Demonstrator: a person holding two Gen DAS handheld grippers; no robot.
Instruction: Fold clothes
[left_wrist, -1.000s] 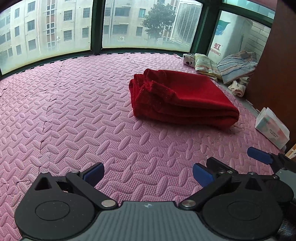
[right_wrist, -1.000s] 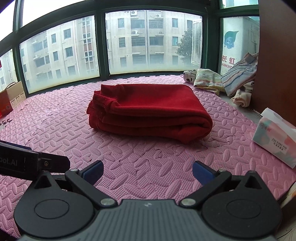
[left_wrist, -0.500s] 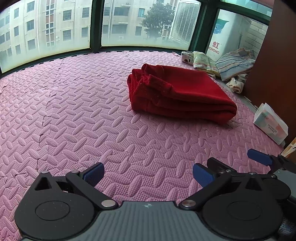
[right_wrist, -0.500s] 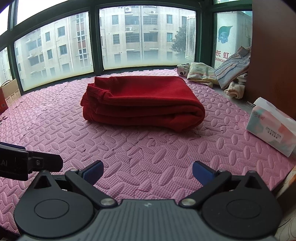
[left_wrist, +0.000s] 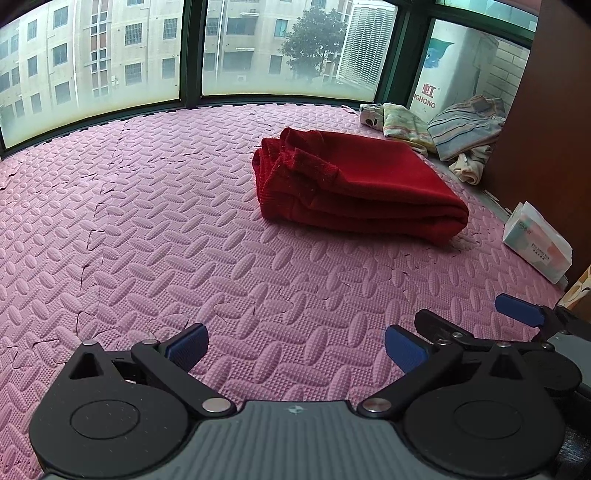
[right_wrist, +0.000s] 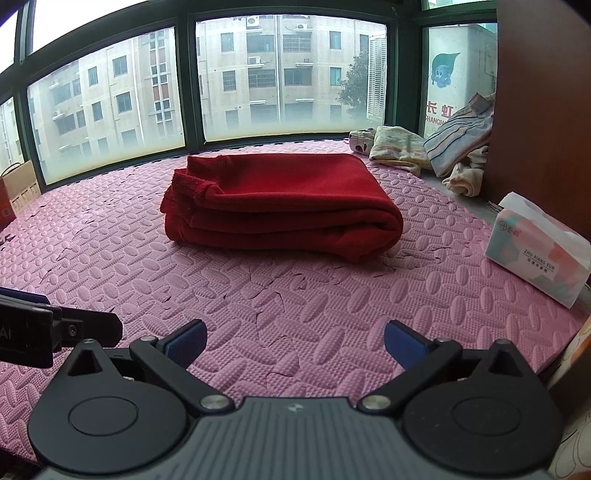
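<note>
Now both tools gape — red garment (right_wrist: 280, 201) lies folded, untouched.

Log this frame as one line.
task: fold clothes | left tool: open, empty | right tool: open, empty | red garment: folded, on pink mat, untouched

Folded garment (right_wrist: 280, 199) lies mid floor mat (right_wrist: 258, 295), 12 o'clock of both tools. Tissue pack (right_wrist: 535, 251) on mat at 2 o'clock. Clothes pile (right_wrist: 424, 147) behind, 1 o'clock, by window (right_wrist: 288, 74). Box (right_wrist: 18, 188) at 10 o'clock.
</note>
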